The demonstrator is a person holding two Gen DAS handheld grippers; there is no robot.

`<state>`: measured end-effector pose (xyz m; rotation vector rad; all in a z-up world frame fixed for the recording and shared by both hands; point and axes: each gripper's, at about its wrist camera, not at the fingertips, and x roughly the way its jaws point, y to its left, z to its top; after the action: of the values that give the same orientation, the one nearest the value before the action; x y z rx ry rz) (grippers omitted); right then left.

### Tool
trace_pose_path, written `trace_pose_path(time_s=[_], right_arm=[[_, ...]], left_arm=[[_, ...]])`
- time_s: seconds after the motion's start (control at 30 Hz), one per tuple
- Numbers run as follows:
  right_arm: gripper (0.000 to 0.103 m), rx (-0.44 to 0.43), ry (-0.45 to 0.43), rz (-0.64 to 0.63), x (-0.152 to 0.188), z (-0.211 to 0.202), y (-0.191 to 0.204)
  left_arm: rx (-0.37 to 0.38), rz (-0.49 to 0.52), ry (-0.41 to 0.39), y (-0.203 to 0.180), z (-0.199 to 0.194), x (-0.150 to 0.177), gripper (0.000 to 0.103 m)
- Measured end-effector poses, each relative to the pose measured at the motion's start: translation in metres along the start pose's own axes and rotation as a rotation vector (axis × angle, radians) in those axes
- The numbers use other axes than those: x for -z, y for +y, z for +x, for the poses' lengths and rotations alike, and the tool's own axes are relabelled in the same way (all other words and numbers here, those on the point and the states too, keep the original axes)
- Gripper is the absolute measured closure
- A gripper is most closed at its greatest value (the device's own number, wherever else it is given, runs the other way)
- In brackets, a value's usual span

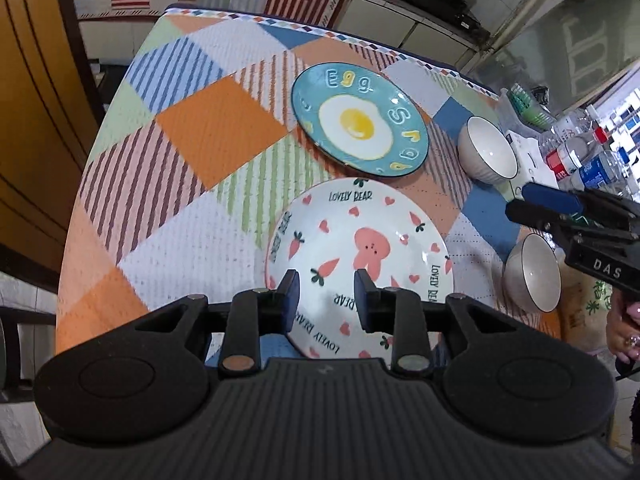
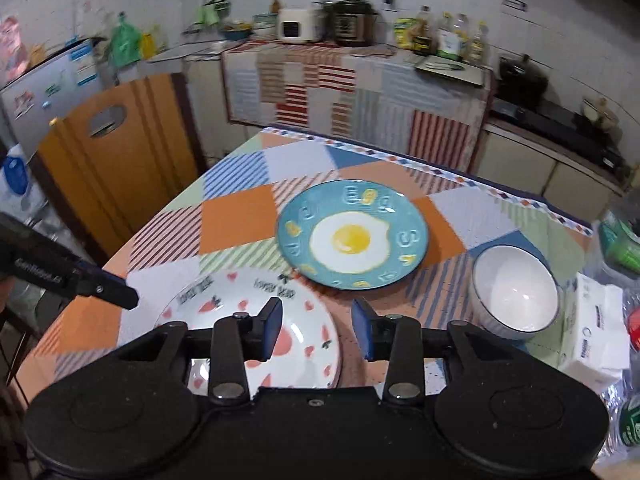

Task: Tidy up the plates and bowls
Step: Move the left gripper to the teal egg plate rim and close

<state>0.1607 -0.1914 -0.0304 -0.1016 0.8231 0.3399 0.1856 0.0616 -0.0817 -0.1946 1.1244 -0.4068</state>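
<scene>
On the patchwork tablecloth [image 1: 208, 128] sit two plates and two bowls, all separate, nothing stacked yet. White "Lovely Bear" plate [image 1: 360, 256] lies flat nearest the person; teal egg plate [image 1: 360, 120] lies just beyond it, rims close or barely overlapping, cannot tell which. Far bowl [image 1: 486, 148] stands upright to the right of the egg plate; near bowl [image 1: 532, 272] stands upright right of the bear plate, close to the table's edge. Bowls well apart from each other.

Left gripper [image 1: 326, 280] hovers over the bear plate's near half, jaws spread and holding nothing, fingers framing the bear print. Looks lined up to take that plate by its near rim, likely to stack it with the egg plate.

Right gripper [image 2: 316, 316] also hangs above the table, jaws spread, empty, its gap over bare cloth between the bear plate [image 2: 256, 312] and the far bowl [image 2: 516, 292]. From the left view it sits between the two bowls, so a bowl is probably its job.

Judgement: task at the start. Risk: glazed rims are slick and the plate lies flat on soft cloth, so getting a finger under the rim may be awkward.

Tissue pack [image 2: 592, 340] and water bottles [image 1: 576, 156] crowd the right edge, leaving little room beside the bowls.
</scene>
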Motion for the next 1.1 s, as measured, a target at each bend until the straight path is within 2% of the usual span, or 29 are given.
trace_pose_path(time_s=[0.03, 0.1, 0.13, 0.17, 0.4, 0.5, 0.67, 0.77, 0.9, 1.1], right_arm=[[0.055, 0.001, -0.011, 0.004, -0.001, 0.001, -0.001], [0.046, 0.003, -0.029, 0.011, -0.003, 0.002, -0.003], [0.039, -0.003, -0.044, 0.014, -0.003, 0.003, -0.004], [0.038, -0.007, -0.055, 0.013, -0.002, 0.005, -0.004], [0.03, -0.026, -0.125, 0.056, -0.007, 0.035, -0.021], [0.029, 0.046, -0.108, 0.051, -0.011, 0.054, -0.024], [0.028, 0.055, -0.037, 0.036, -0.009, 0.088, -0.04], [0.028, 0.033, -0.002, 0.095, -0.006, 0.105, -0.057], [0.029, -0.012, 0.045, 0.241, 0.0, 0.133, -0.086], [0.029, -0.098, 0.05, 0.447, 0.013, 0.166, -0.118]], left_arm=[[0.006, 0.001, -0.007, -0.001, 0.001, -0.002, 0.072], [0.022, 0.013, -0.03, -0.003, 0.003, -0.007, 0.061], [0.022, 0.016, -0.043, -0.005, 0.004, -0.01, 0.059], [0.022, 0.023, -0.058, -0.006, 0.004, -0.013, 0.059], [0.048, 0.004, -0.111, -0.001, 0.02, -0.047, 0.053], [0.035, -0.01, -0.131, 0.004, 0.036, -0.059, 0.051], [0.027, -0.031, -0.132, 0.013, 0.071, -0.076, 0.047], [0.016, -0.041, -0.128, 0.018, 0.094, -0.083, 0.047], [0.011, -0.07, -0.127, 0.025, 0.121, -0.086, 0.047], [0.007, -0.096, -0.142, 0.029, 0.148, -0.088, 0.047]])
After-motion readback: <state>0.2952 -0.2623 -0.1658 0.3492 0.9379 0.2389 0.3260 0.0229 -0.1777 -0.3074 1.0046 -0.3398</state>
